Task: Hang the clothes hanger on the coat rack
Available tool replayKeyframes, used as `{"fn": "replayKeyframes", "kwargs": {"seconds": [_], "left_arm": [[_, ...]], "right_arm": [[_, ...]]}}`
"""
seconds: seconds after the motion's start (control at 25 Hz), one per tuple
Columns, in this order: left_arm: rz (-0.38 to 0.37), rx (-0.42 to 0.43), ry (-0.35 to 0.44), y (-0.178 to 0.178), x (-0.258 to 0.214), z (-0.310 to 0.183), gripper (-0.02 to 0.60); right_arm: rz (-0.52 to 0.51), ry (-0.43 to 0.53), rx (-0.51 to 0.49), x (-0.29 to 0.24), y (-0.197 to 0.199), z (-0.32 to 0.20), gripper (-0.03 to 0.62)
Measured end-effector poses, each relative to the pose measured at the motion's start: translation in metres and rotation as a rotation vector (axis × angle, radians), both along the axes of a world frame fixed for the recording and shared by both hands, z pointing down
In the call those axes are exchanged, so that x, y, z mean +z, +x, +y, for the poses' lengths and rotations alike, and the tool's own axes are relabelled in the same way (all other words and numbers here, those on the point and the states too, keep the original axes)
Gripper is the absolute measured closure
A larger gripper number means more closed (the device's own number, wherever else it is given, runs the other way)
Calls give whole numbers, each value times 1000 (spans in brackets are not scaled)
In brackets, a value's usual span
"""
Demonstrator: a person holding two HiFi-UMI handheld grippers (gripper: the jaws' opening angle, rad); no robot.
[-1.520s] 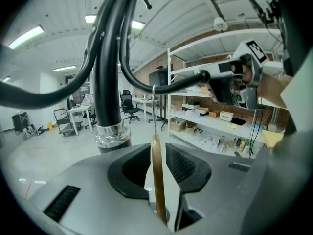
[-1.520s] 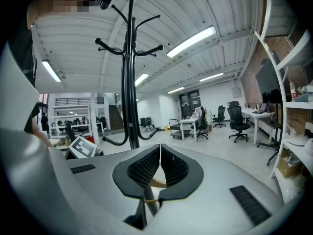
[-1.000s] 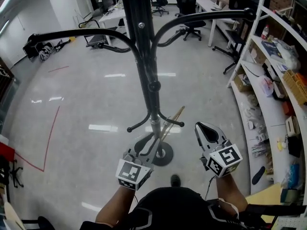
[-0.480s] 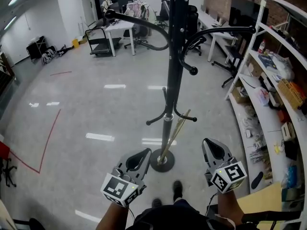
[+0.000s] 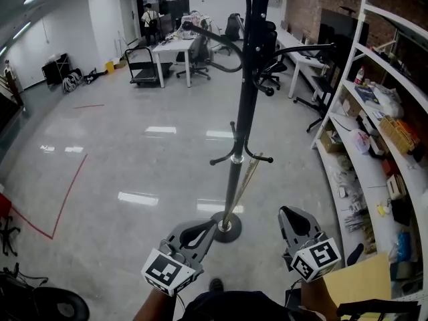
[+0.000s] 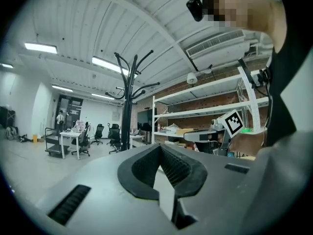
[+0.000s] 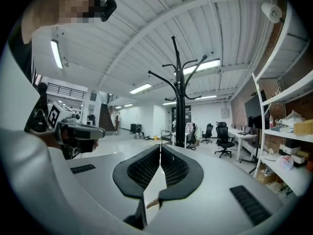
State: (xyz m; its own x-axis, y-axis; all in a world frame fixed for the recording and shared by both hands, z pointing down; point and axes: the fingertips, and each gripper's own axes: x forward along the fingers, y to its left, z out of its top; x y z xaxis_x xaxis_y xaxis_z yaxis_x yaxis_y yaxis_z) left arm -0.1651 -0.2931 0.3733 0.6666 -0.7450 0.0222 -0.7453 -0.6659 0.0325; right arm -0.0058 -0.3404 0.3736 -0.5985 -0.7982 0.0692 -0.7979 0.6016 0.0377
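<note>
The black coat rack (image 5: pixel 242 105) stands on a round base (image 5: pixel 226 228) on the shiny floor, straight ahead of me. A pale wooden piece (image 5: pixel 245 182), seemingly the clothes hanger, slants from the rack's low hooks down to the base. My left gripper (image 5: pixel 208 225) is held low, just short of the base, shut with nothing in it. My right gripper (image 5: pixel 286 210) is level with it to the right, also shut and holding nothing. The rack (image 6: pixel 126 104) rises ahead in the left gripper view, and the rack (image 7: pixel 180 94) shows again in the right gripper view.
White shelving (image 5: pixel 374 146) full of clutter runs along the right. Desks and office chairs (image 5: pixel 177 45) stand at the back, with a person (image 5: pixel 148 15) far off. A red tape line (image 5: pixel 67 192) marks the floor at left. A tan board (image 5: pixel 361 283) lies at my lower right.
The rack has gone from right beneath my view to further ahead, with more of the room showing. Both grippers stay shut and have sunk lower in the picture.
</note>
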Motion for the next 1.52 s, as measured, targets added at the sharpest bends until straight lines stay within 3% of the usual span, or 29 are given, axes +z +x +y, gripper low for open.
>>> {"fn": "replayKeyframes", "kwargs": {"seconds": [0.4,0.64,0.8,1.08,1.24,1.52], "left_arm": [[-36,-22,65,49,1,94,583],[1,-43,-10,91,10,160,583],[48,-33,-15,103,4,197,583],[101,-25,-17,101,-20,252,583],[46,-14,19,98,-25,285,583],[73,-100,1,47,-15,355,583]], "right_arm": [[-16,-24,-46,15,35,98,586],[-37,-55,-65,27,80,168,586],[-52,-48,-83,21,91,201,586],[-80,-29,-125,4,87,249,586],[-96,-9,-131,-4,78,275,586],[-80,-13,-139,-2,39,344,586]]}}
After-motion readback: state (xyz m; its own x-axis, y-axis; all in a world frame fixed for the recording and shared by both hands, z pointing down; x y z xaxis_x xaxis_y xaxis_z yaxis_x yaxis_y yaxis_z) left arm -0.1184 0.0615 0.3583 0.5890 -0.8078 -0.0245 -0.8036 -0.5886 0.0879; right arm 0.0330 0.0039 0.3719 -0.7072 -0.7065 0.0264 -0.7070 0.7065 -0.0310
